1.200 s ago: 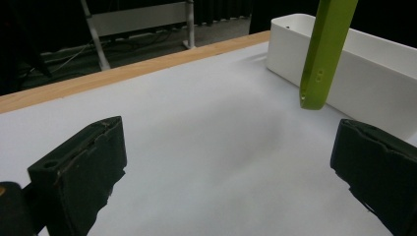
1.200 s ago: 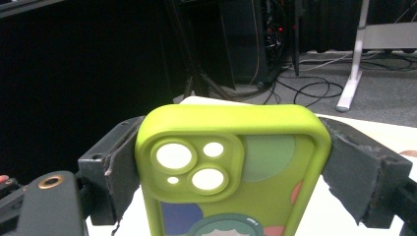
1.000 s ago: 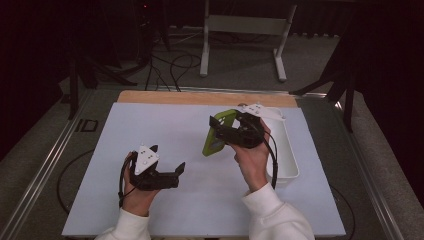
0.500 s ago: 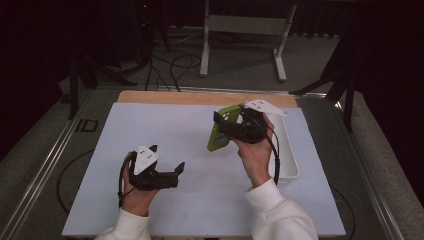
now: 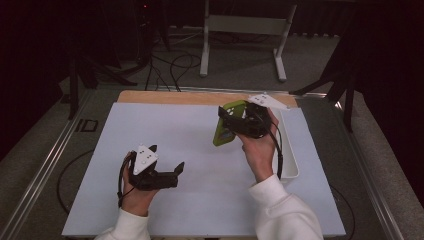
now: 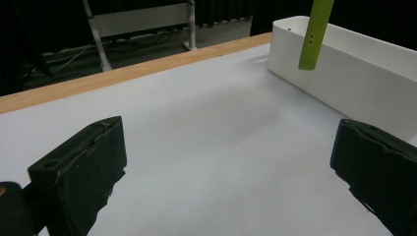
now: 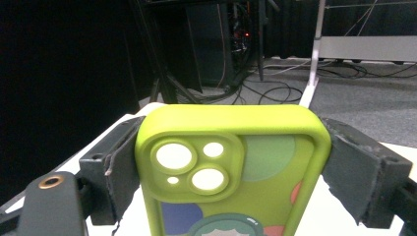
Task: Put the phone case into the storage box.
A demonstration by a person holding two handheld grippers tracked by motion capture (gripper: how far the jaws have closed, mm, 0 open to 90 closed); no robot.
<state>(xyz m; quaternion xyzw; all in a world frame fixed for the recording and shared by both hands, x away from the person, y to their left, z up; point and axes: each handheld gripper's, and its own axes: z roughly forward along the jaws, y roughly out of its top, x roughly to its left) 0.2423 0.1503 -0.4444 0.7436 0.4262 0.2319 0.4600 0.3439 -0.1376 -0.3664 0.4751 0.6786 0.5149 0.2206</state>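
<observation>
Both jaws of the right gripper [image 7: 231, 162] clamp the green phone case [image 7: 231, 172] between them.

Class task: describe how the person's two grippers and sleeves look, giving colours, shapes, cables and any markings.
Both sleeves are white: left sleeve, right sleeve. The left gripper is black, with two blocky jaws, a grey three-cornered plate on top and a black cable looping beside the hand. The right gripper is black too, with a pale plate and a black cable.
</observation>
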